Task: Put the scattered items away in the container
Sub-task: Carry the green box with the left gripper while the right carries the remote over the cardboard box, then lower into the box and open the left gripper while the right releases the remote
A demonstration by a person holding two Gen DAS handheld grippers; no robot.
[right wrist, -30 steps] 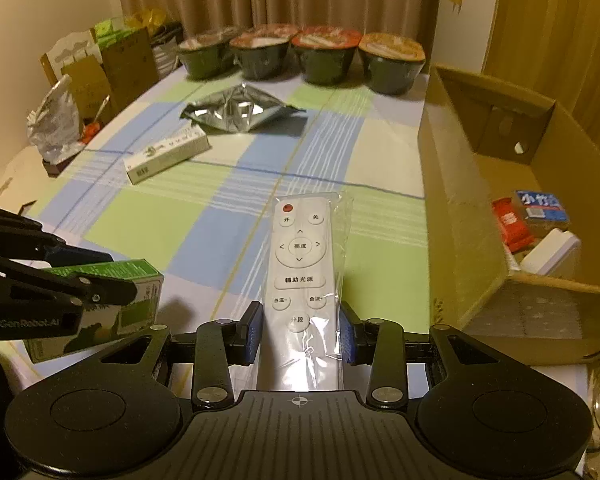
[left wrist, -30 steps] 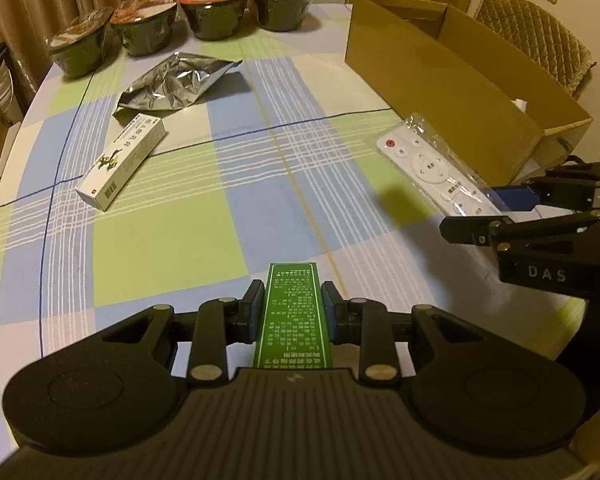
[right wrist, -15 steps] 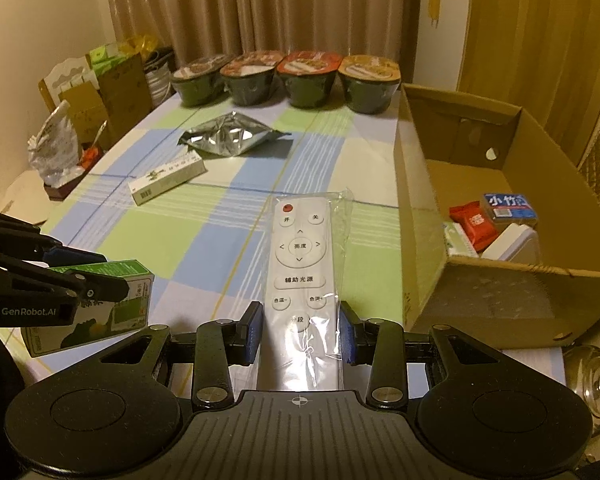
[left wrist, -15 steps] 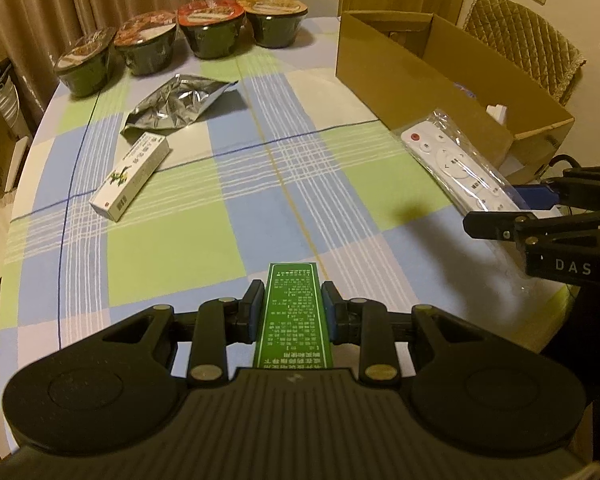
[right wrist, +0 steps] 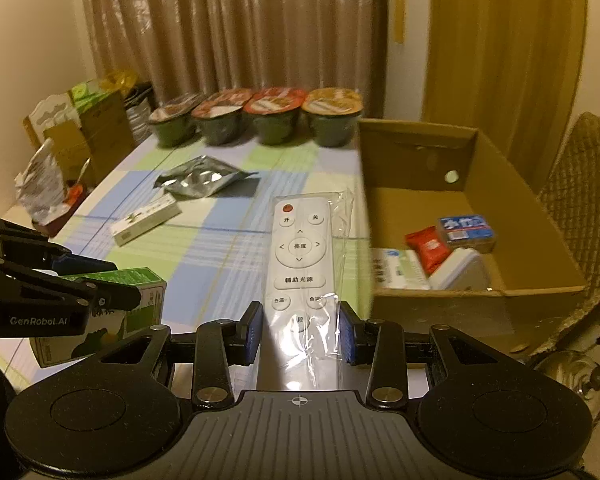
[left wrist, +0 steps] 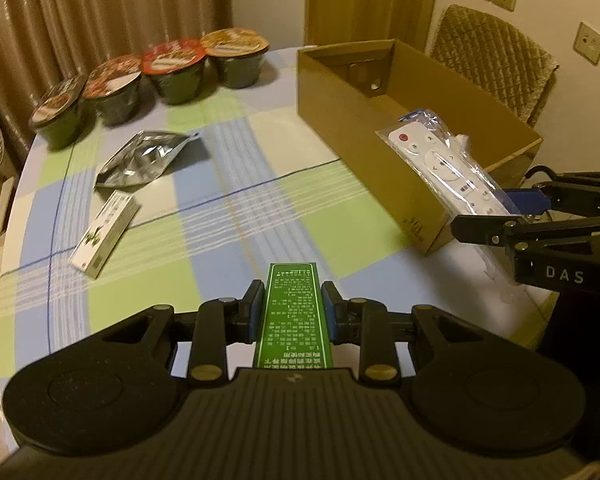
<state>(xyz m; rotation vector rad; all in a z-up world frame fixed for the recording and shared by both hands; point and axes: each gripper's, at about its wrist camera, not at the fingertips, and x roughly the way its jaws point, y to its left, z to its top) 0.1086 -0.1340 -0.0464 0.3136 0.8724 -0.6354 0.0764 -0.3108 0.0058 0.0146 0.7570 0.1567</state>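
Note:
My left gripper [left wrist: 293,308] is shut on a green box [left wrist: 294,312], held above the near edge of the checked table. The same green box [right wrist: 112,304] shows at lower left in the right wrist view. My right gripper [right wrist: 300,330] is shut on a white remote in a clear bag [right wrist: 300,256], lifted near the left wall of the cardboard box [right wrist: 512,200]. From the left wrist, the remote [left wrist: 444,164] hangs over the near end of the cardboard box [left wrist: 364,148]. A white carton [left wrist: 105,230] and a silver foil pouch [left wrist: 144,156] lie on the table.
Several lidded noodle bowls [left wrist: 172,68] line the table's far edge. Inside the cardboard box are a red packet [right wrist: 428,246], a blue-labelled pack [right wrist: 466,230] and a white item [right wrist: 460,270]. A padded chair [left wrist: 496,64] stands behind the box. Cartons and bags [right wrist: 72,148] are stacked left of the table.
Both grippers have risen with their loads. The remote has moved up and toward the cardboard box, now level with its rim. The green box stays clamped.

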